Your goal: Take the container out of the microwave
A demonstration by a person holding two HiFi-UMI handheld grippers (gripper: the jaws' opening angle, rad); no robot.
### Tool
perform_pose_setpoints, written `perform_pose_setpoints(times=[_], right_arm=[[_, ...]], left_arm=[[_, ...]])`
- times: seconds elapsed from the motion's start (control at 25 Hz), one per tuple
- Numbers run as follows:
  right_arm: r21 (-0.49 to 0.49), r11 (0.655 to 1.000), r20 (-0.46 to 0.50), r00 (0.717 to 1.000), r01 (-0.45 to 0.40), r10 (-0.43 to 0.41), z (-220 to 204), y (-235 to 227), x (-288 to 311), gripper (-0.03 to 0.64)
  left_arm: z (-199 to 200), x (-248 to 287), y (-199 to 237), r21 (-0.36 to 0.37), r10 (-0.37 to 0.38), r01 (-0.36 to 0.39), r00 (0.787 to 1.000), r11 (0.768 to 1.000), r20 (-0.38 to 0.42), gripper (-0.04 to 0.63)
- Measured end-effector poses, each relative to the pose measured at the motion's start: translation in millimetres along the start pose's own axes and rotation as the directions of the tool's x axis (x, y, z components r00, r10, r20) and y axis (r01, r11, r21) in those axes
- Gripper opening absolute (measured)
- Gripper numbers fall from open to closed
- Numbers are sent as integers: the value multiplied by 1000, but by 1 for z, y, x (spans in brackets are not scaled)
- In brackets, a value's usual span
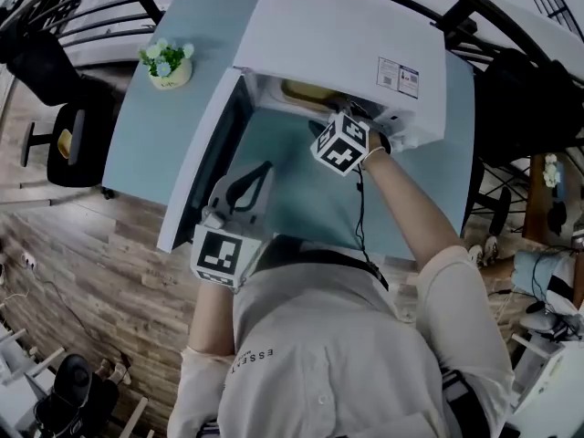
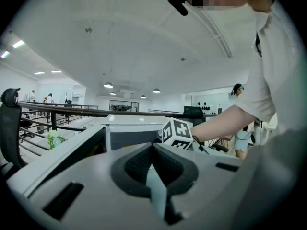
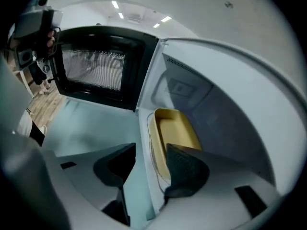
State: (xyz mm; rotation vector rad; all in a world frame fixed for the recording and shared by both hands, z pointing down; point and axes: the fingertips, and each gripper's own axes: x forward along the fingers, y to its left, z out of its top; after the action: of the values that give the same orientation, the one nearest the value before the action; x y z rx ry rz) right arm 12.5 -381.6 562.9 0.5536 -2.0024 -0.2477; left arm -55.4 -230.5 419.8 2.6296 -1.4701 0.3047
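Note:
A shallow yellow container (image 1: pixel 308 93) lies inside the white microwave (image 1: pixel 347 35), whose door (image 1: pixel 196 167) hangs open to the left. My right gripper (image 1: pixel 339 130) is at the oven's opening. In the right gripper view it (image 3: pixel 150 146) is open, and the container's (image 3: pixel 175 131) near rim runs between the two jaws; the right finger (image 3: pixel 184 169) overlaps the container's near end. My left gripper (image 1: pixel 267 166) hovers over the table in front of the door, shut with nothing in it (image 2: pixel 153 147).
The microwave stands on a pale blue table (image 1: pixel 301 199). A small pot of flowers (image 1: pixel 166 64) sits at the table's back left corner. A dark chair (image 1: pixel 68 140) stands on the wood floor to the left. Black railings run behind the table.

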Motion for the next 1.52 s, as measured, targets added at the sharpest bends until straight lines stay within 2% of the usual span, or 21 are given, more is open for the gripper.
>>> perform_pose_setpoints(times=[0.2, 0.32, 0.36, 0.52, 0.76, 0.96, 1.52], right_arm=[[-101, 995, -69, 998, -14, 8, -7, -7, 26, 205], [-138, 990, -89, 996, -21, 9, -11, -10, 35, 150], [-151, 988, -95, 995, -22, 8, -12, -10, 37, 119], [-200, 980, -115, 993, -9, -15, -15, -14, 41, 61], [-229, 973, -131, 991, -18, -12, -17, -10, 38, 31], [-229, 973, -114, 993, -41, 15, -13, 0, 24, 29], [-156, 981, 13, 993, -112, 116, -27, 84, -72, 28]], left_arm=[[-6, 2, 8, -34, 38, -38, 999, 999, -18, 2], [-3, 1, 14, -75, 68, -69, 998, 995, -17, 2], [-3, 0, 16, -74, 75, -75, 997, 994, -13, 2], [-3, -3, 21, -48, 81, -81, 997, 996, -1, 2], [-5, -9, 19, -80, 94, -95, 995, 992, -16, 2], [-6, -16, 12, -43, 83, -83, 996, 996, -14, 2], [-8, -48, -34, -43, 60, -60, 998, 997, 3, 2]])
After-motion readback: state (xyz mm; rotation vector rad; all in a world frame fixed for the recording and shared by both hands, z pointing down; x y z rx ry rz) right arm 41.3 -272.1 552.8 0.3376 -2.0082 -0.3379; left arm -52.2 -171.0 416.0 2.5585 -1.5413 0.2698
